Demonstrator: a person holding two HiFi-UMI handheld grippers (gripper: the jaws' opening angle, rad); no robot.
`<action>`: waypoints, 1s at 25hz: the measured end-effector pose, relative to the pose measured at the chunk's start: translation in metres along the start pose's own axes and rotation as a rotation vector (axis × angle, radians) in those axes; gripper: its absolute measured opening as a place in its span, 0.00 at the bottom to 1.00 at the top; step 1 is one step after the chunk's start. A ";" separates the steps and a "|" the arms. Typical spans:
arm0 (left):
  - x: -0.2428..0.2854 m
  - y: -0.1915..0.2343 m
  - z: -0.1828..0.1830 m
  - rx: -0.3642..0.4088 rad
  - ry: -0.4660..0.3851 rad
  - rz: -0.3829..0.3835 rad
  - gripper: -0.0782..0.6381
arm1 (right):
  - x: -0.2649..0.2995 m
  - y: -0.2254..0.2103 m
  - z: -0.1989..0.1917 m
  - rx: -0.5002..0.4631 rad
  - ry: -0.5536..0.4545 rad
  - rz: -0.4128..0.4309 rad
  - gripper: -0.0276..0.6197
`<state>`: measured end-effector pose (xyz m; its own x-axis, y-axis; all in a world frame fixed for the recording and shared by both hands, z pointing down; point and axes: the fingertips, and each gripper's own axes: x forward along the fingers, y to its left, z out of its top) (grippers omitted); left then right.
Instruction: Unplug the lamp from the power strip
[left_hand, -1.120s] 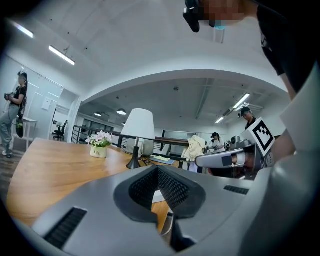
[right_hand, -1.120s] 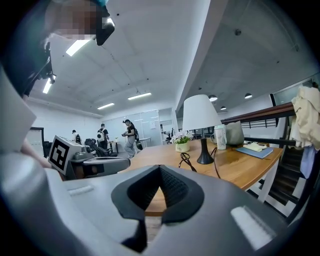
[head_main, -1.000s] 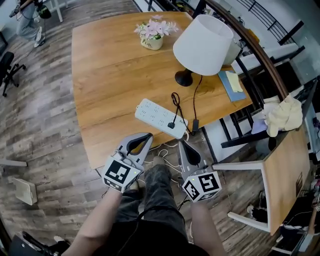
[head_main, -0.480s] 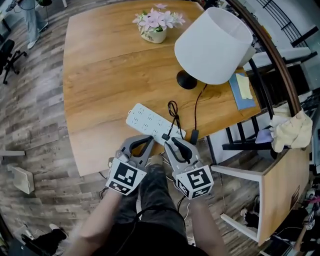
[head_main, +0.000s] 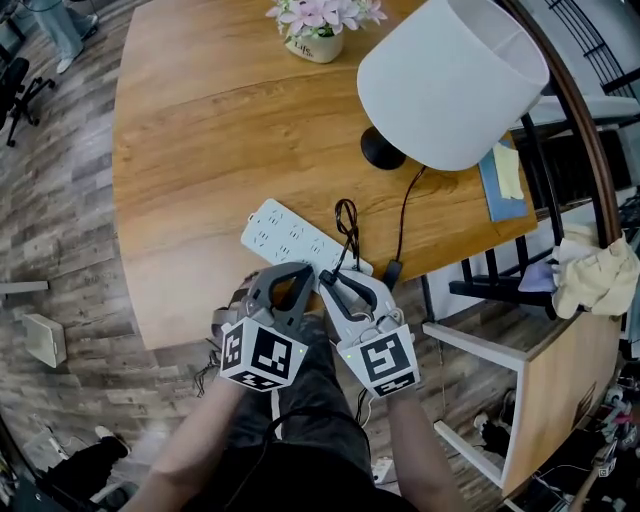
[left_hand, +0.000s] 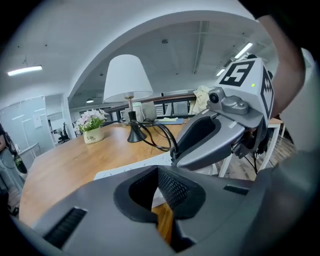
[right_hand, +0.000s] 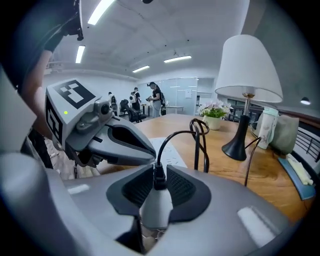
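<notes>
A: Head view first. What lies on the light brown wooden worktop (head_main: 200, 130)?

B: A long white power strip (head_main: 290, 235) lies close to the near edge. To the far right of it stands the lamp with a white shade and a black foot (head_main: 455, 80). Its thin black cord (head_main: 347, 215) makes a loop beside the power strip and comes down at the strip's near right end. The right tongs (head_main: 335, 282) are at that end. The left tongs (head_main: 303, 270) are just beside them, on the left.

A: And the left gripper view?

B: The left tongs (left_hand: 157, 169) are pressed together at the tips and nothing is between them. The power strip (left_hand: 121, 171) lies just beyond them. The right tongs (left_hand: 176, 152) cross in front, on the right.

A: The right gripper view?

B: The right tongs (right_hand: 160, 185) are pinching the pale plug with a black collar (right_hand: 156, 207). The pads touch it on both sides, and the cord (right_hand: 175, 137) rises from it. Whether its pins sit in the strip I cannot tell, because the tongs cover that part.
</notes>
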<state>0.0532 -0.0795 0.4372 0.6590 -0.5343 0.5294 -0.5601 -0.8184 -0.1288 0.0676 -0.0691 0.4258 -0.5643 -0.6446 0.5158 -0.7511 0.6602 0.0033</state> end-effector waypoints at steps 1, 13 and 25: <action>0.002 0.000 -0.001 0.012 0.011 0.004 0.10 | 0.000 0.000 -0.001 -0.004 0.005 0.006 0.18; 0.011 0.002 -0.007 0.089 0.093 0.061 0.10 | 0.004 0.006 -0.001 -0.222 0.051 -0.071 0.15; 0.013 -0.002 -0.004 0.059 0.092 0.027 0.10 | 0.004 -0.004 0.004 0.109 0.010 0.062 0.15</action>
<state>0.0608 -0.0842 0.4476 0.5937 -0.5370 0.5993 -0.5445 -0.8165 -0.1922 0.0670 -0.0762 0.4246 -0.6075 -0.5996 0.5209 -0.7482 0.6521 -0.1220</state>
